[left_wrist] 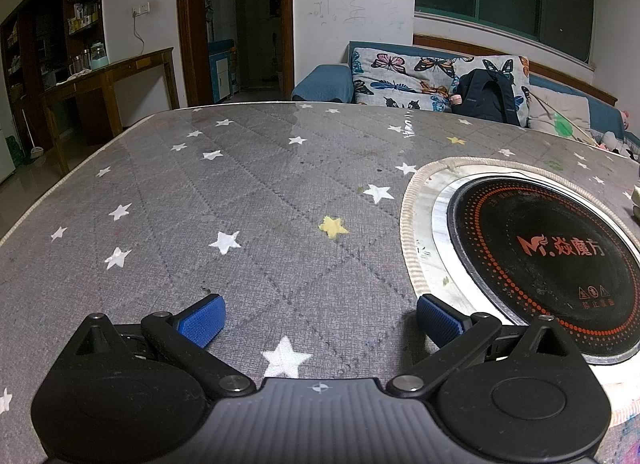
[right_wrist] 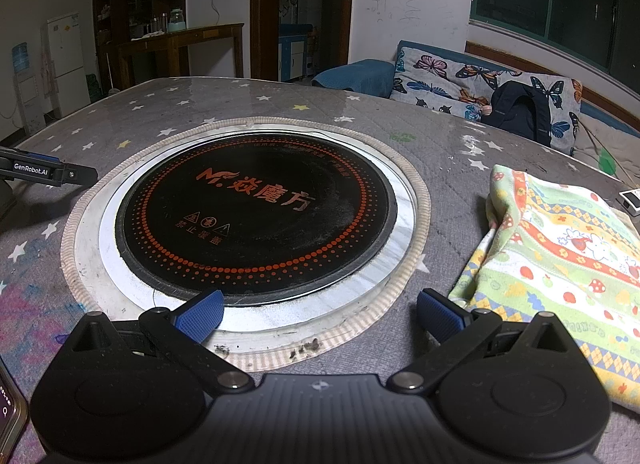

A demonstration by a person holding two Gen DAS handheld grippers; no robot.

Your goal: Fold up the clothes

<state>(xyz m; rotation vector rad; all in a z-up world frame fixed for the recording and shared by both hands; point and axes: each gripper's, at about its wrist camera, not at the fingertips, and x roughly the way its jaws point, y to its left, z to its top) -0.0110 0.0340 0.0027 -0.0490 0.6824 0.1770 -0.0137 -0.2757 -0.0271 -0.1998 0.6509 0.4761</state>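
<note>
Both grippers, left and right, are hovering spread and empty over the table. Garment is lying bunched near the right edge; I'd be pinching one hem corner with each, tugging flat first.

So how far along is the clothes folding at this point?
It looks barely begun. Done: nothing visible; the colourful patterned cloth lies loosely bunched on the star-print table cover, right of the round black cooktop. In hand: nothing, as the left gripper and right gripper are both open. Left: all the folding.
</note>
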